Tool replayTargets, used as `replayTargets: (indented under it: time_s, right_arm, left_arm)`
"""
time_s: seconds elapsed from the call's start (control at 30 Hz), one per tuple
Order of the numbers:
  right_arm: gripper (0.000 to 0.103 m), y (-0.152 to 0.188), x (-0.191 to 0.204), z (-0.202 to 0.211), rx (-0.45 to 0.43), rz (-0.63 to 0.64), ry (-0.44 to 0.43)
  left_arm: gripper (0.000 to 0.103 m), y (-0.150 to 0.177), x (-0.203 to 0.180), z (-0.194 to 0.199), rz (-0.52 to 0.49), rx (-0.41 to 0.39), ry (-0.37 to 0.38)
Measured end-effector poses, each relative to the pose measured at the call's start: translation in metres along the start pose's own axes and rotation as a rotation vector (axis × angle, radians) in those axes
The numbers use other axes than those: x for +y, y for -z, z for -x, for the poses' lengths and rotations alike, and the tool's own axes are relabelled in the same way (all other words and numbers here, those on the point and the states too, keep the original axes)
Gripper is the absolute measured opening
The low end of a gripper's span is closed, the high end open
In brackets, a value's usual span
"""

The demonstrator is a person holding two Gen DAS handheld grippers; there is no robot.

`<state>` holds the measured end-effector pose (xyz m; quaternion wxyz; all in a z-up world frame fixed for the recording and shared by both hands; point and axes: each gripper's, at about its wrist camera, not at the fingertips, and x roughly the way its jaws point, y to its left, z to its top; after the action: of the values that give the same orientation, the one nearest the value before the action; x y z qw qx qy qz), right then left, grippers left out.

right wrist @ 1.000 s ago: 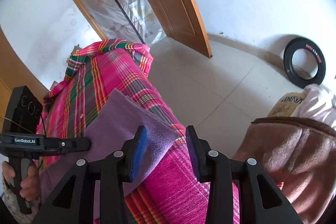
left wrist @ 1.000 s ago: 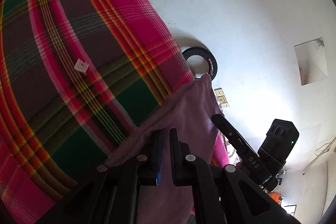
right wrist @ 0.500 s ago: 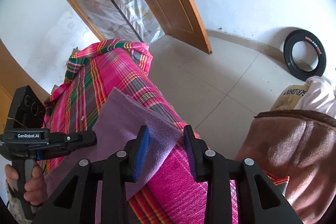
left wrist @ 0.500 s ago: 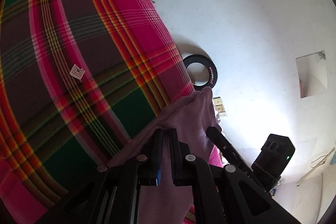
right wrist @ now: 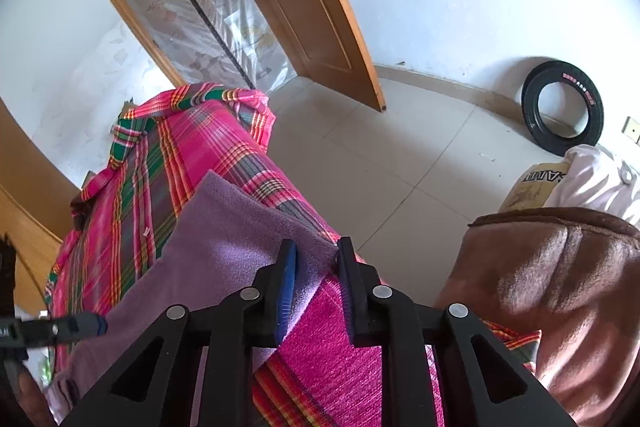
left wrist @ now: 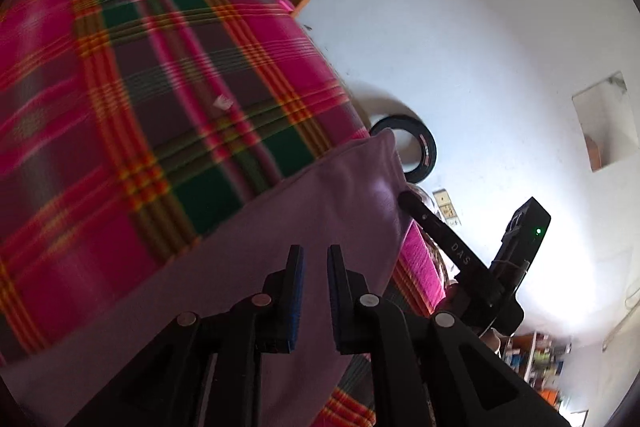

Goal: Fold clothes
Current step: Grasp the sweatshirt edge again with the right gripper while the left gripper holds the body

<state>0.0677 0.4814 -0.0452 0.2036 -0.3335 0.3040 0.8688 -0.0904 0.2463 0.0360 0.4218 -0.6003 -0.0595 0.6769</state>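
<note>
A purple cloth [right wrist: 224, 251] lies flat on a bed under a pink, green and orange plaid cover [right wrist: 208, 131]. My right gripper [right wrist: 316, 255] is open, its jaws narrowed around the cloth's near right corner, which sits in the gap. In the left wrist view the same cloth [left wrist: 280, 227] spreads under my left gripper [left wrist: 315, 253]. Its fingers stand a narrow gap apart over the cloth. The right gripper's tip [left wrist: 406, 199] shows at the cloth's far corner. The left gripper's tip [right wrist: 86, 327] rests at the cloth's left edge.
A brown fleece garment [right wrist: 560, 291] and a white one [right wrist: 596, 179] are piled right of the bed. A black tyre [right wrist: 564, 107] leans on the white wall. A wooden door [right wrist: 312, 7] stands open beyond the tiled floor [right wrist: 380, 163].
The right jaws have narrowed around the cloth corner. The left fingers, nearly together before, have parted a little, and the left view has swung so more of the cloth shows flat.
</note>
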Motion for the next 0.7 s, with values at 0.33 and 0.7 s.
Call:
replayTargets:
  time_s: [0.33, 0.7]
  right_arm:
    - [0.008, 0.007, 0.006, 0.010, -0.029, 0.022, -0.020]
    - [0.005, 0.035, 0.048, 0.046, -0.145, 0.226, -0.133]
  left_arm:
    - [0.011, 0.029, 0.019, -0.017, 0.114, 0.031, -0.033]
    - [0.011, 0.030, 0.036, -0.014, 0.140, -0.001, 0.002]
